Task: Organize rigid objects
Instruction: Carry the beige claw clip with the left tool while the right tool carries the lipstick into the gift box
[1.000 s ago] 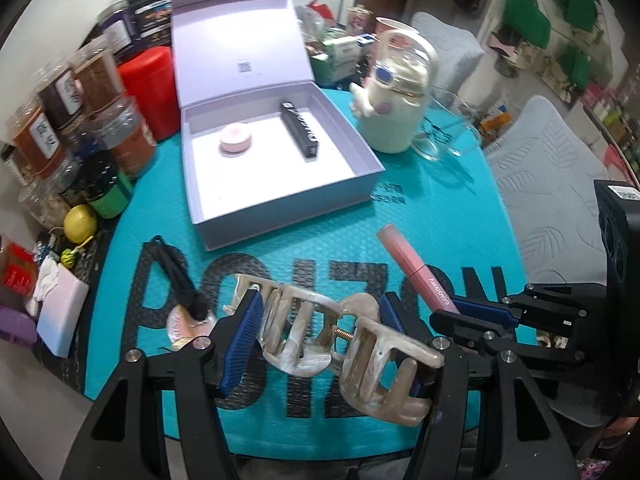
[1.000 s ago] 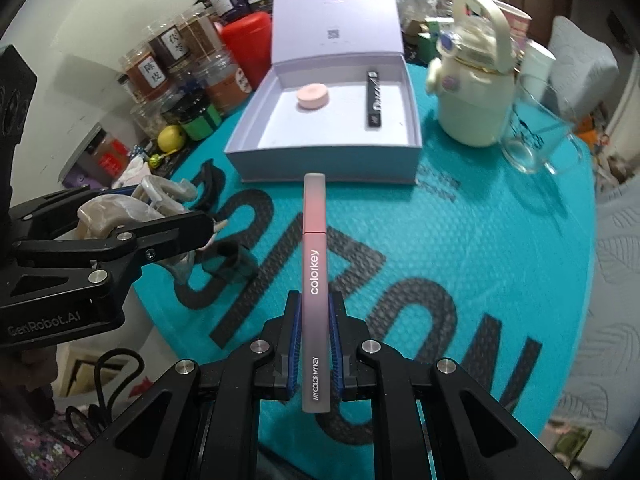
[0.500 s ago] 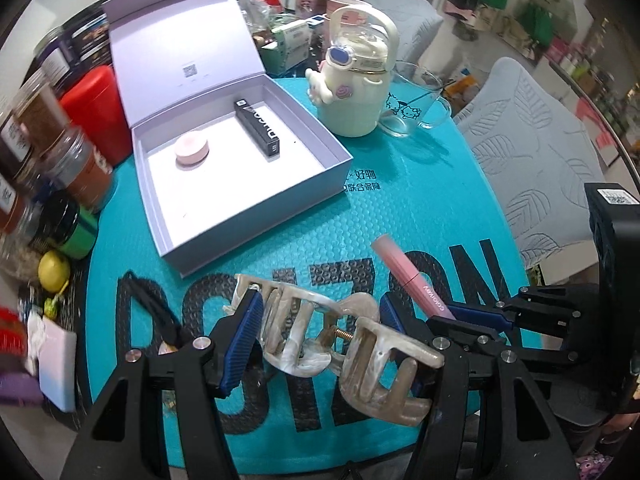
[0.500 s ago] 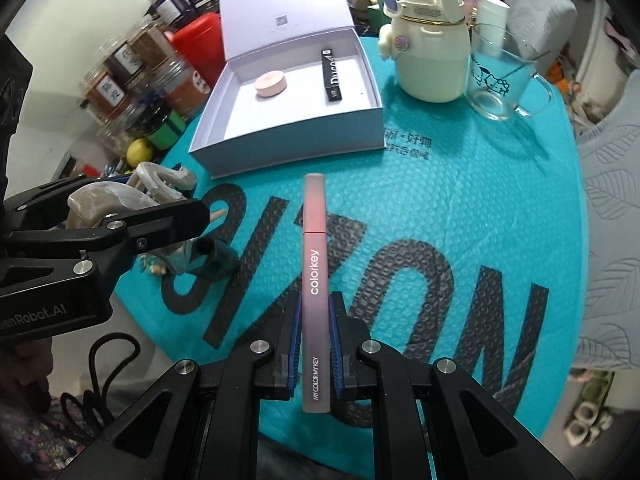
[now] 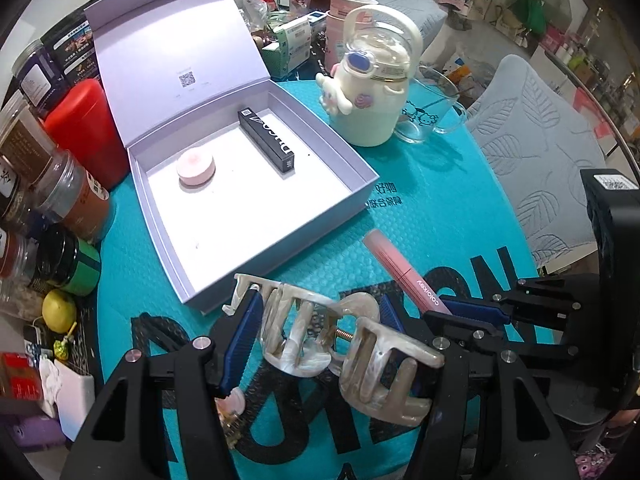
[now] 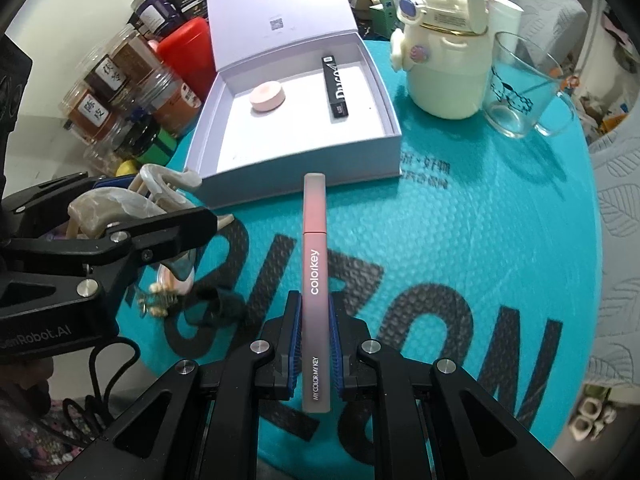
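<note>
My left gripper (image 5: 320, 328) is shut on a cream marbled hair claw (image 5: 340, 340), held above the teal mat just short of the open lilac box (image 5: 364, 168). The claw also shows in the right wrist view (image 6: 120, 208). My right gripper (image 6: 314, 320) is shut on a pink Colorkey lip tube (image 6: 314, 248), whose tip points at the box's front wall (image 6: 304, 168). The tube also shows in the left wrist view (image 5: 404, 272). Inside the box lie a round pink compact (image 5: 196, 166) and a black tube box (image 5: 266, 138).
A cream character bottle (image 5: 372, 80) and a glass mug (image 5: 428, 108) stand right of the box. Jars (image 5: 76, 196), a red canister (image 5: 88, 132) and a lemon (image 5: 59, 311) crowd the left edge. A black hair tie (image 6: 216, 308) and pink trinket (image 6: 172, 280) lie on the mat.
Both grippers have moved forward toward the lilac box, each still holding its object. The box and bottle now look nearer and larger.
</note>
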The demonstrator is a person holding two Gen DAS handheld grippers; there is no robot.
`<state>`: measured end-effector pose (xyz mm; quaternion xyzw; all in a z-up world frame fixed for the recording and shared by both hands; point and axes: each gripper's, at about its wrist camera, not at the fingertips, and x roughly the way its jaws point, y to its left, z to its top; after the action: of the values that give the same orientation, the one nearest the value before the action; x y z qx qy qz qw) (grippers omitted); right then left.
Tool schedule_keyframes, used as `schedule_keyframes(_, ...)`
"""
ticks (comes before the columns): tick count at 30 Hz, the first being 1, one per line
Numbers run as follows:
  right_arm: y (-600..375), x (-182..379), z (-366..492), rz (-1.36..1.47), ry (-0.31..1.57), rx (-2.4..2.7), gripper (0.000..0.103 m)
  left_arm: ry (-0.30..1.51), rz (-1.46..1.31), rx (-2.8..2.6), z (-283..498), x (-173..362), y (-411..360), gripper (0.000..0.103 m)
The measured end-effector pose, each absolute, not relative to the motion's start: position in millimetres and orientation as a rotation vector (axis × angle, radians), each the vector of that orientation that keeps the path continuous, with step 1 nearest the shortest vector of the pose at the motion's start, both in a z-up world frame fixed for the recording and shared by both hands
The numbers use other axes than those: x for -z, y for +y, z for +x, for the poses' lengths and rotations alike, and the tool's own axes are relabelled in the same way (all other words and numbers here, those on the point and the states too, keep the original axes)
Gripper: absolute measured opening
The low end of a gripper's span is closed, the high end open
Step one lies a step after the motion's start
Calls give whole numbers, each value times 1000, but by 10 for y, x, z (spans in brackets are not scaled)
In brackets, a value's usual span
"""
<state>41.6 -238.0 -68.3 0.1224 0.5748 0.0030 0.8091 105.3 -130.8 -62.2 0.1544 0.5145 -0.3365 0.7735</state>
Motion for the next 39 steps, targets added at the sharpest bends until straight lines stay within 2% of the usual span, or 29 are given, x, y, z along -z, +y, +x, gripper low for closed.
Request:
schedule_keyframes(23, -2508, 572, 1275, 267, 1225, 6, 13, 1088, 319, 743, 1935, 498, -1434, 60)
schedule_keyframes(39, -2670, 749, 1917, 262, 1237, 37, 13, 1092, 279, 684, 2528, 632, -1496, 60)
